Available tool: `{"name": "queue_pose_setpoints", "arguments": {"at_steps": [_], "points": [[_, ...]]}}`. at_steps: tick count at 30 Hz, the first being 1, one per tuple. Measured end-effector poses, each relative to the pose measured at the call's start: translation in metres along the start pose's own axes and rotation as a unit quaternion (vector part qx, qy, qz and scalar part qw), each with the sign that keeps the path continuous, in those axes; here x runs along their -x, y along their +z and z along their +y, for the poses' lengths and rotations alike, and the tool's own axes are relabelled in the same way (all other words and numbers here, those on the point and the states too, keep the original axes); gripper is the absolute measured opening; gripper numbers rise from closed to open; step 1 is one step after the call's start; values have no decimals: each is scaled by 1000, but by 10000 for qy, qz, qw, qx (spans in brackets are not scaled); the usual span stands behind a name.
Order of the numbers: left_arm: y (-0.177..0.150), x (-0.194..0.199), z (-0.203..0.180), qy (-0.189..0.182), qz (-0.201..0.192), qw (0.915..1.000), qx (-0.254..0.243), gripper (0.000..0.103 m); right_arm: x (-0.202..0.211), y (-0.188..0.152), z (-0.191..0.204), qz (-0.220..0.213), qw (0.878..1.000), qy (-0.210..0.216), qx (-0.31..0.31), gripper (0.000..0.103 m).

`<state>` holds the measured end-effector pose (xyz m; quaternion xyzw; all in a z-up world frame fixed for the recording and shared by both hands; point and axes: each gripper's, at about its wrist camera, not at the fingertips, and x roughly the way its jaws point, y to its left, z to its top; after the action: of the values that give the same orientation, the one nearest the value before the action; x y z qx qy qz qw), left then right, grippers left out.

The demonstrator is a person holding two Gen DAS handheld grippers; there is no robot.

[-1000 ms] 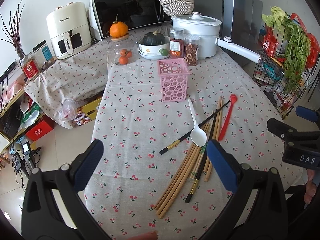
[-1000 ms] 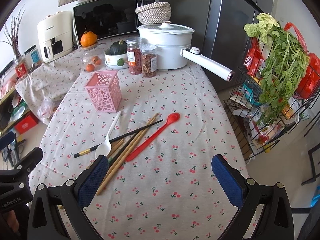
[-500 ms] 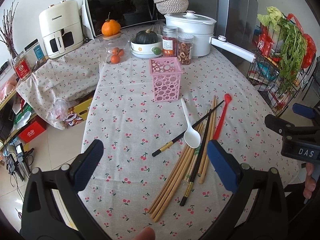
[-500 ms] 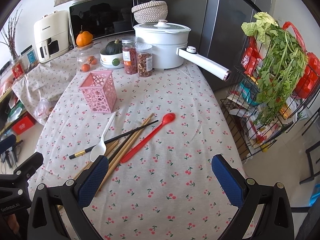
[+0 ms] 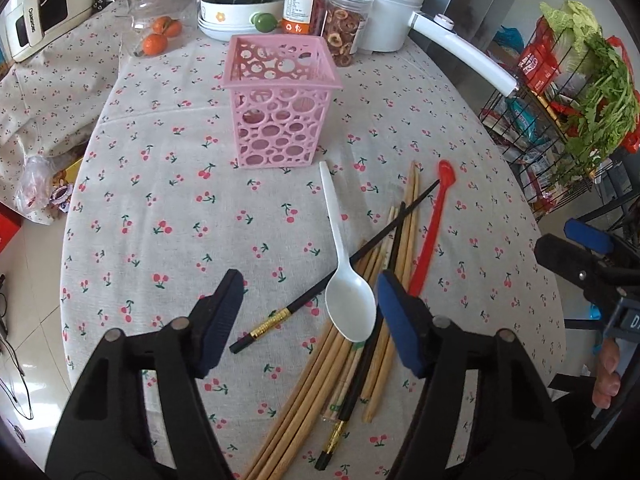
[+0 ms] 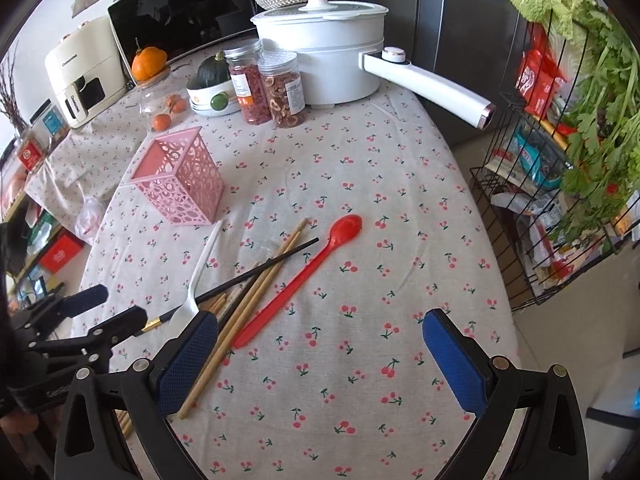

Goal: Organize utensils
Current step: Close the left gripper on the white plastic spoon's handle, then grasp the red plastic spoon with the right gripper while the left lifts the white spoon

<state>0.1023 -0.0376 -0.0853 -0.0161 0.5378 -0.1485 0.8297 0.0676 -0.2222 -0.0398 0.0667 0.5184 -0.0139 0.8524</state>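
Two spoons and a loose heap of chopsticks lie on the cherry-print bench [image 5: 168, 216], just in front of the pink perforated holder [image 5: 280, 104]. The left gripper [image 5: 308, 312] has its fingers half spread — they have just been narrowing — over the white plastic spoon [image 5: 344, 280], its bowl between them but not pinched. The right gripper [image 6: 320, 356] stands wide apart over bare cloth, beside the red spoon [image 6: 304, 276]. The white spoon looks light, stiff and slick — probably best pinched across the narrow handle above the bowl, clear of the black chopstick [image 5: 332, 272] it crosses.
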Motion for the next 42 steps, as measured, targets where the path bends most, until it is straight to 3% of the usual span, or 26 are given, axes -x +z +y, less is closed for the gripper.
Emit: {"name": "queue_pose_setpoints", "arguments": {"at_steps": [1, 3, 6, 10, 14, 17, 18, 20, 27, 29, 31, 34, 39, 42], "points": [[4, -8, 2, -83, 105, 9999, 107, 48, -4, 2, -3, 75, 10000, 26, -43, 98], [12, -23, 1, -100, 306, 9992, 220, 42, -12, 6, -7, 202, 9998, -42, -53, 97], [20, -35, -5, -162, 421, 9986, 264, 40, -23, 12, -15, 330, 9992, -230, -57, 97], [34, -48, -7, -390, 498, 9966, 520, 40, -31, 17, -26, 452, 9986, -150, -230, 97], [47, -67, -12, -289, 713, 9958, 504, 39, -34, 20, -25, 492, 9984, -95, -258, 97], [50, -74, -18, -279, 810, 9955, 413, 23, -36, 22, -25, 497, 9984, -105, -260, 97], [50, -76, -20, -335, 839, 9953, 358, 12, -37, 23, -25, 511, 9983, -101, -271, 97], [48, -76, -24, -407, 847, 9953, 239, 11, -41, 24, -27, 551, 9980, -63, -292, 97], [47, -23, -24, -742, 275, 9969, 24, 11, -60, 34, -48, 690, 9955, 164, -635, 95], [46, 0, -19, -842, 19, 9964, -55, 11, -68, 37, -58, 742, 9932, 313, -835, 87], [42, 23, -11, -939, -252, 9952, -84, 11, -77, 39, -67, 812, 9898, 482, -1064, 70], [33, 48, 4, -1088, -664, 9918, -7, 11, -89, 43, -75, 857, 9852, 707, -1303, 53], [16, 61, 24, -1001, -1255, 9870, -71, 11, -104, 52, -74, 778, 9819, 799, -1533, 45], [19, 55, 33, -1190, -1012, 9877, 53, 11, -113, 60, -66, 736, 9850, 599, -1441, 45]]}}
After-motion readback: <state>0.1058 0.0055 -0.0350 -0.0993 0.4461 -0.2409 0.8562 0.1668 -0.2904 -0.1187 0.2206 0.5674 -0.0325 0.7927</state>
